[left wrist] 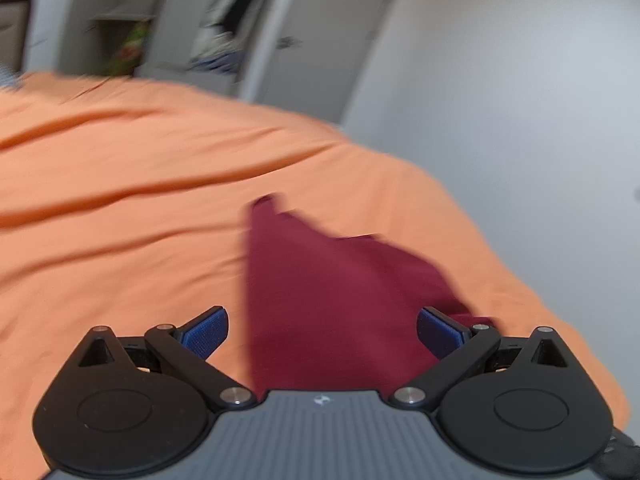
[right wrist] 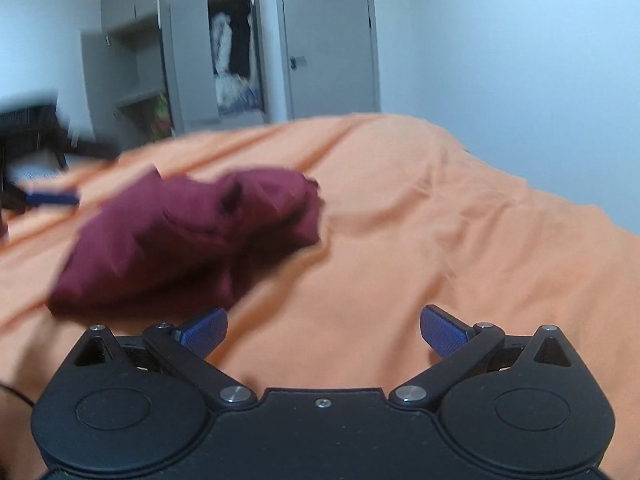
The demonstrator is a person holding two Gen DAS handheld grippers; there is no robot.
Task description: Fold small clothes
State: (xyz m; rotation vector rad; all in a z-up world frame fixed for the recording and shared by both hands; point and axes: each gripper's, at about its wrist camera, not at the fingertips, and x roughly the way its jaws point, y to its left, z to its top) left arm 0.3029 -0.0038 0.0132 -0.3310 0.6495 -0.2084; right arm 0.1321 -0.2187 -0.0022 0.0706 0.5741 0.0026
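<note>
A small maroon garment [right wrist: 188, 236] lies bunched and partly folded on the orange bed sheet [right wrist: 440, 220]. In the left wrist view the same maroon garment [left wrist: 332, 292] spreads out just ahead of my left gripper [left wrist: 322, 334], whose blue pads [left wrist: 206, 334] stand wide open with the cloth beneath and between them, not pinched. My right gripper [right wrist: 324, 332] is open over bare sheet, to the right of the garment. The left gripper's blue finger [right wrist: 52, 199] shows blurred at the garment's left edge in the right wrist view.
The bed's orange sheet [left wrist: 120, 200] is wrinkled and falls away at the right toward a white wall [right wrist: 520, 60]. Behind the bed stand a grey wardrobe with an open door [right wrist: 236, 60] and a closed grey door [right wrist: 328, 40].
</note>
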